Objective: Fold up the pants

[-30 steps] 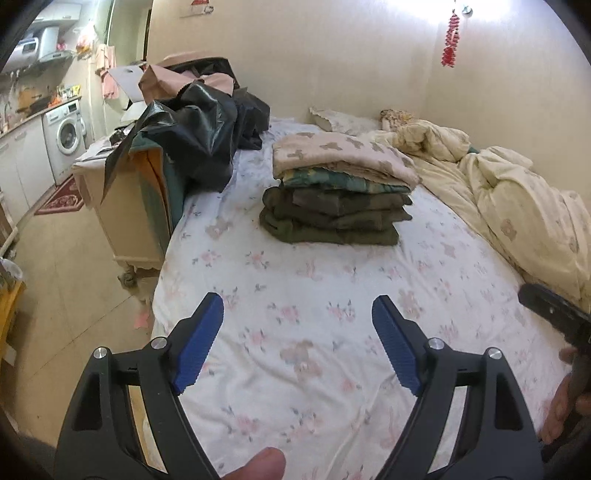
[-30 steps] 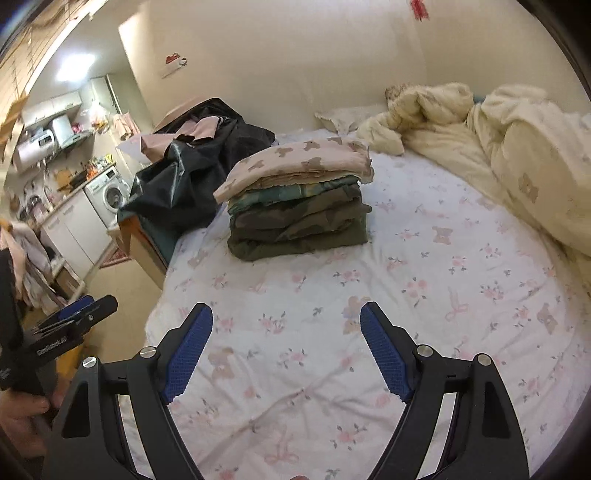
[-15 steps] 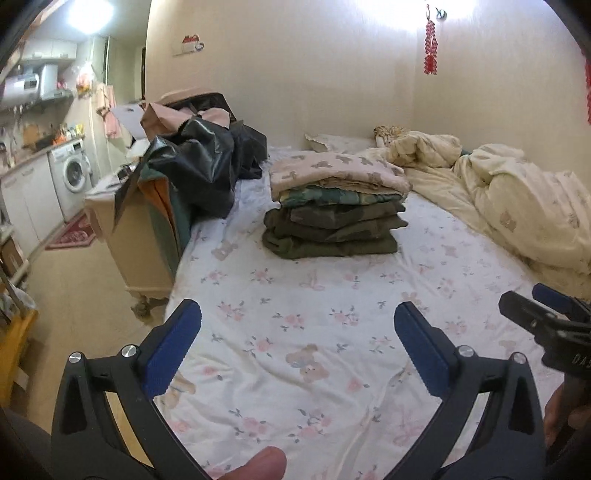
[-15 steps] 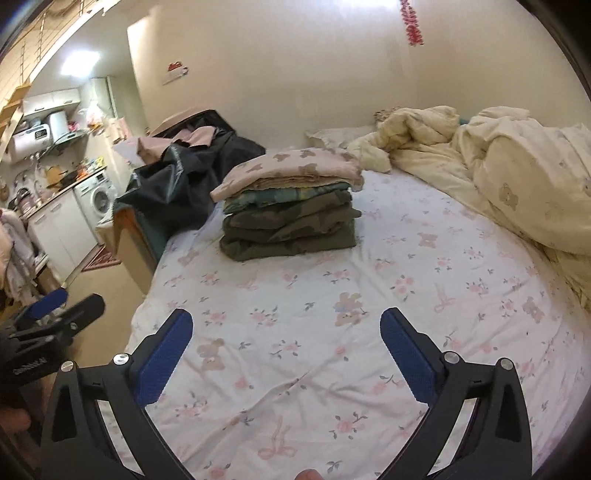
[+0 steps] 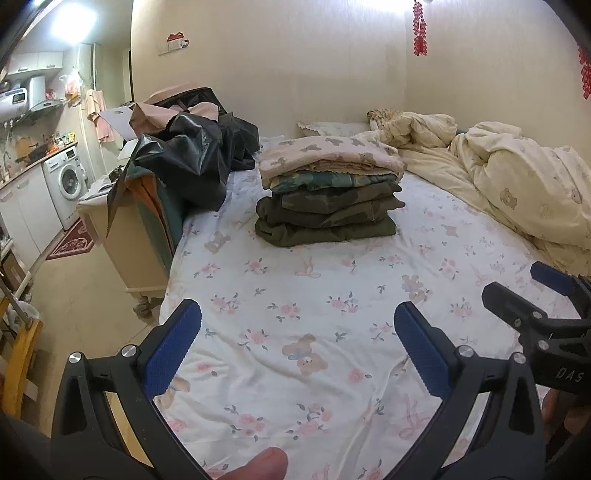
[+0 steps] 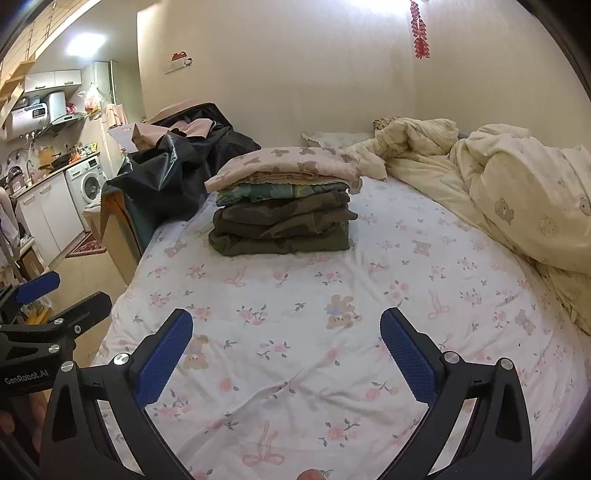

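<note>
Kitchen cabinets with a washing machine [image 5: 69, 182] are seen at the far left, beyond a bare floor. Nearer the bed, a pale cabinet [image 5: 125, 251] is draped with black plastic bags [image 5: 192, 155] and loose cloth, heaped against the bed's left edge.

On the floral bedsheet [image 5: 295, 332], toward the far middle of the bed, a stack of folded pants [image 5: 327, 206] is laid flat: dark olive and camouflage pieces at the bottom, a green patterned piece above them, and a pink bear-print piece on top. The stack is well apart from both grippers, with bare sheet lying between.

The left gripper [image 5: 297, 339] is held low over the near part of the sheet, its blue-padded jaws spread wide with nothing between them. A fingertip of the holding hand is seen at the bottom edge of the left wrist view. The right gripper [image 6: 286, 341] is held beside it, likewise spread wide and holding nothing; in the left wrist view it is seen at the right edge [image 5: 543, 306], just beside the left one.

To the right, a crumpled cream duvet [image 5: 517, 184] with bear prints is bunched along the wall side, and a pillow [image 5: 332, 129] is seen at the head. Red ornaments [image 5: 419, 33] are hung on the wall above.
</note>
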### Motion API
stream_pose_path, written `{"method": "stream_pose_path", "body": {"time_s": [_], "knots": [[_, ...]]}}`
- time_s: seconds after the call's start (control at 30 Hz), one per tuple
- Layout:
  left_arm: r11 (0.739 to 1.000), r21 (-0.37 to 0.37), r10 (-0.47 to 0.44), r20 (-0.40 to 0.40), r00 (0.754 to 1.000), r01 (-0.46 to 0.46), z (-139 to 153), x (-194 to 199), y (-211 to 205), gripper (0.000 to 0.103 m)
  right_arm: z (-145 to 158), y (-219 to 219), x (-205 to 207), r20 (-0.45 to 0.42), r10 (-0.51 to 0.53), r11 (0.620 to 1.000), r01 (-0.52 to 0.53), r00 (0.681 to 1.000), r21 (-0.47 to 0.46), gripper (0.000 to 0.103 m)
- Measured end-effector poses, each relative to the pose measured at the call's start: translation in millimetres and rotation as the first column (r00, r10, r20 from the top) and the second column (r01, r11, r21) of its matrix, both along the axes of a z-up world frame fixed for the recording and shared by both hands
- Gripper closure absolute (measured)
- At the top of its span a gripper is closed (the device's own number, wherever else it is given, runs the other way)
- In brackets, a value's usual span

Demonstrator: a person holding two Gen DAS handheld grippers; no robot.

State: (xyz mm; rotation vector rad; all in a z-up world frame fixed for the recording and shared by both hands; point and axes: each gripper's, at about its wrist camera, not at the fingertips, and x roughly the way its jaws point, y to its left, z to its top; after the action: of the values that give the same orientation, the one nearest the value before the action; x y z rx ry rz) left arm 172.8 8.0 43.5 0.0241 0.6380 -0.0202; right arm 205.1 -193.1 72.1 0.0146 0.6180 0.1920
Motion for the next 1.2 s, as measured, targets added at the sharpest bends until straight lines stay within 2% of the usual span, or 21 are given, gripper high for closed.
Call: {"method": "stream_pose_path", "body": {"time_s": [0.23, 1.2], "knots": [[1.0, 0.001, 0.013, 0.021, 1.0, -0.013, 0.6, -1.4, 0.7, 0.0, 0.7, 0.6, -0.3, 0.007, 0.001, 1.0, -0.001, 1.0, -0.006, 0.0], [1.0, 0.011, 0.024, 0.017, 1.0, -0.024, -1.4, -3.2, 1.7, 0.0, -3.7, -5.1, 0.6, -0.001, -0.021, 1.0, 0.021, 1.0, -0.004, 0.0]]}}
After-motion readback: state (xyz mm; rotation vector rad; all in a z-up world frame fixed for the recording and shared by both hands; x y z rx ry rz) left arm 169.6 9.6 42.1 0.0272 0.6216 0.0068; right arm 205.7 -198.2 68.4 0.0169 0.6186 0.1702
